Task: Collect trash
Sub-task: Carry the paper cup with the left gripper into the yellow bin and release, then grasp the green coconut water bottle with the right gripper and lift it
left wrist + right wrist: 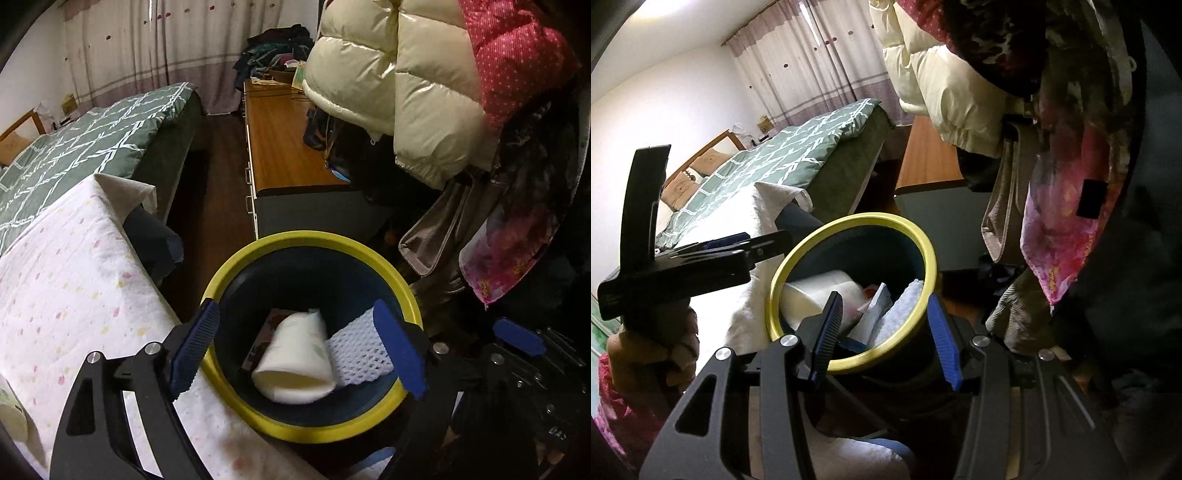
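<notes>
Looming over everything in my left-hand view were a green-and-white quilted bed (85, 136) and a cream puffer jacket (399, 81) hanging beside a pink dotted garment (517, 55), with a long wooden cabinet top (280, 147) running away between them. Nearer to me lay a white spotted cloth (74, 288) over a surface on the left. Just beside its edge stood the trash bin (376, 258), dark blue with a yellow rim, seen from above in both views (923, 236). Inside it lay a white paper cup (295, 362) on its side, blurred, touching a white foam net sleeve (360, 352), with a flat printed packet partly hidden beneath them. I held my left gripper (299, 350) over the bin's mouth, its blue-padded fingers spread wide on either side of the cup and clasping nothing. My right gripper (886, 339) hung at the bin's near rim, fingers likewise apart and empty, one pad over the opening and the other outside the wall. From the right-hand camera my left hand (646, 354) showed wrapped around its gripper's black handle.
</notes>
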Demonstrator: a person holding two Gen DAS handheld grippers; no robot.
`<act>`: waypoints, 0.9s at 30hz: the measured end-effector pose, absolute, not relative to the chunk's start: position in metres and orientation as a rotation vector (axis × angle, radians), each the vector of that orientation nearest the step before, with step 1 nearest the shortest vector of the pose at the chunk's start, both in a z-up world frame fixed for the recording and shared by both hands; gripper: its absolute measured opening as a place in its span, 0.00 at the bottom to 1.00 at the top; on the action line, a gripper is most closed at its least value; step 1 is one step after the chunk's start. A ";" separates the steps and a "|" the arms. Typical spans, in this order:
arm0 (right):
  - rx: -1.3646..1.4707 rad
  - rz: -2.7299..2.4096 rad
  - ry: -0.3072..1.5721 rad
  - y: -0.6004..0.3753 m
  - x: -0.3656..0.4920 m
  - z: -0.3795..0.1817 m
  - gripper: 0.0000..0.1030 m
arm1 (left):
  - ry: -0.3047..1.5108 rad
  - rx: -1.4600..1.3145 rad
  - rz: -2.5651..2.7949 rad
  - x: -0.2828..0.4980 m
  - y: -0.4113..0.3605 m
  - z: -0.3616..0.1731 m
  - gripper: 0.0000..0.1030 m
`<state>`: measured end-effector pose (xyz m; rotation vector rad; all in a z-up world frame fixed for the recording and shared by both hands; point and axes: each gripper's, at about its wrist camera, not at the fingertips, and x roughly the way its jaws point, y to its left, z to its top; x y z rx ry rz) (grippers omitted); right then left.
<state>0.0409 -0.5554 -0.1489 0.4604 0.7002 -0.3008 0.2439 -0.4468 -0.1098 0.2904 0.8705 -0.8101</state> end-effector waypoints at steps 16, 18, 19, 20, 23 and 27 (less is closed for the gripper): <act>0.355 -0.145 0.769 -0.481 0.095 -0.145 0.46 | 0.793 0.056 -0.566 0.229 -0.237 -0.061 0.91; 0.331 -0.096 0.778 -0.458 0.108 -0.142 0.46 | 0.768 0.017 -0.494 0.222 -0.192 -0.056 0.92; 0.320 -0.066 0.782 -0.446 0.116 -0.140 0.46 | 0.754 0.003 -0.459 0.218 -0.173 -0.055 0.94; 0.307 -0.032 0.786 -0.432 0.125 -0.137 0.46 | 0.736 -0.013 -0.410 0.212 -0.148 -0.053 0.95; 0.266 0.069 0.789 -0.390 0.151 -0.130 0.46 | 0.708 -0.034 -0.289 0.196 -0.089 -0.051 0.95; 0.202 0.210 0.784 -0.327 0.187 -0.121 0.53 | 0.693 -0.047 -0.166 0.177 -0.028 -0.052 0.95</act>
